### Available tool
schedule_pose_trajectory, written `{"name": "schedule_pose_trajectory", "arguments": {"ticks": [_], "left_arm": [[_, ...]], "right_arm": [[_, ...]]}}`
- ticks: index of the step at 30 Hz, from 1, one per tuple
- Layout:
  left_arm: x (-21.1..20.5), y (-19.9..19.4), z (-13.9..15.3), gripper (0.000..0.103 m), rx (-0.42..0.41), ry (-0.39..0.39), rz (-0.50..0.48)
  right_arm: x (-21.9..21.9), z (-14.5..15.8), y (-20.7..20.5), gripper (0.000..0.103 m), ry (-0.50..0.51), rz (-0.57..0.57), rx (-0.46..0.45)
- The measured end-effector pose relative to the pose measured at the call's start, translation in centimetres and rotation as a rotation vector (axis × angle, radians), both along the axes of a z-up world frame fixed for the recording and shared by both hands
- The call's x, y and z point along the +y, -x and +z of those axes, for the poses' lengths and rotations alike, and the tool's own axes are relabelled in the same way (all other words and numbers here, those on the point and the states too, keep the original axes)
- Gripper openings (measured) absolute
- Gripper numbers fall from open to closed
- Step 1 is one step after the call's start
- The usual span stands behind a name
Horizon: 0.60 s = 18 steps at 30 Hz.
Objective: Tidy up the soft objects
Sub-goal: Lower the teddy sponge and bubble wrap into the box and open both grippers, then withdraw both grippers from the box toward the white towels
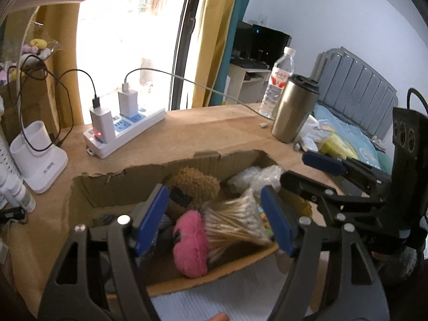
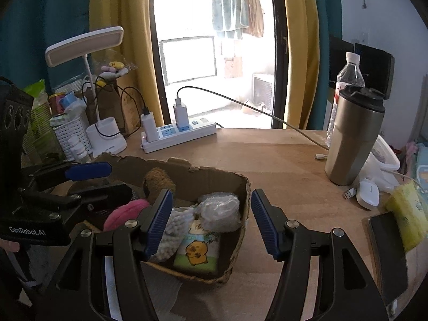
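Observation:
A torn cardboard box stands on the wooden desk. It holds a brown plush toy, a pink plush, a bag of cotton swabs, a clear plastic bag and a tissue pack with a cartoon bear. My left gripper is open and empty over the box's near side. My right gripper is open and empty over the box's right part. Each gripper shows in the other's view, the right and the left.
A white power strip with chargers and cables lies behind the box. A steel tumbler and a water bottle stand at the right. A lamp base, a white basket, a yellow pack and a phone are nearby.

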State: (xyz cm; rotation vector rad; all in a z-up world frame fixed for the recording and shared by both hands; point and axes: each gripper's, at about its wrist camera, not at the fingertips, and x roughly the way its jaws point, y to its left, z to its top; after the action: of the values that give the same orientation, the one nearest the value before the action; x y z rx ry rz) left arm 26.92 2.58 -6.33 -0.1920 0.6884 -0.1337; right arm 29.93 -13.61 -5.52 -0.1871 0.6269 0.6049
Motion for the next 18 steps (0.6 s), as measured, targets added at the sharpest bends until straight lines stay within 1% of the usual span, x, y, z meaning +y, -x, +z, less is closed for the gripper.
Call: {"name": "schedule_pose_trajectory", "arguments": {"ticks": [8, 18], "left_arm": [[0.4, 2.6, 0.6, 0.073, -0.021, 0.006, 0.008], [0.5, 5.3, 0.3, 0.073, -0.026, 0.024, 0.023]], "right_arm": [[0.0, 0.7, 2.3, 0.064, 0.004, 0.009, -0.015], [-0.2, 0.6, 4.4, 0.065, 0.011, 0.014, -0.010]]}}
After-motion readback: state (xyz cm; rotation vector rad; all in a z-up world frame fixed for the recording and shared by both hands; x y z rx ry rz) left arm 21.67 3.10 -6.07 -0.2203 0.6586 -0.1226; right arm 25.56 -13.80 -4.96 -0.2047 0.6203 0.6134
